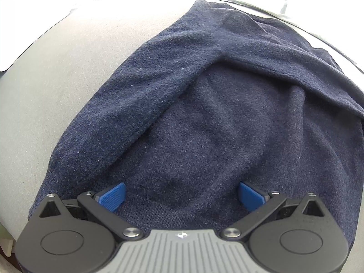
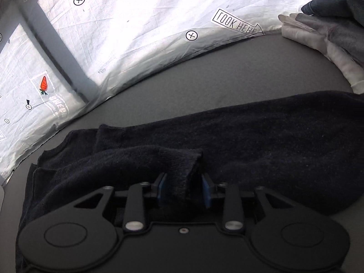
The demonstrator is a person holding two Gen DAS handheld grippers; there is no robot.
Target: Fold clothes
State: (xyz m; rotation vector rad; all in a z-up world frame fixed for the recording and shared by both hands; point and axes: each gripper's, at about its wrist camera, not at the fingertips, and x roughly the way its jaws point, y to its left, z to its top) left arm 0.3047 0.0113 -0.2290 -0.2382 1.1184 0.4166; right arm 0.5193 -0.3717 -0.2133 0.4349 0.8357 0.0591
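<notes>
A dark navy knit sweater (image 1: pixel 216 118) lies on a grey table (image 1: pixel 56 86), one sleeve (image 1: pixel 136 95) folded diagonally across its body. My left gripper (image 1: pixel 182 193) hovers over the sweater's near hem with its blue pads (image 1: pixel 113 195) wide apart and nothing between them. In the right wrist view the same sweater (image 2: pixel 250 136) looks almost black. My right gripper (image 2: pixel 184 190) has a sleeve cuff (image 2: pixel 182 166) standing between its blue pads, which are close on either side of it.
A white printed sheet (image 2: pixel 147 34) with "LOOK HERE" arrows and a carrot picture covers the surface beyond the table's far edge. A pile of folded clothes (image 2: pixel 329 27), white and grey, sits at the far right. Bare grey table (image 2: pixel 204 77) lies between.
</notes>
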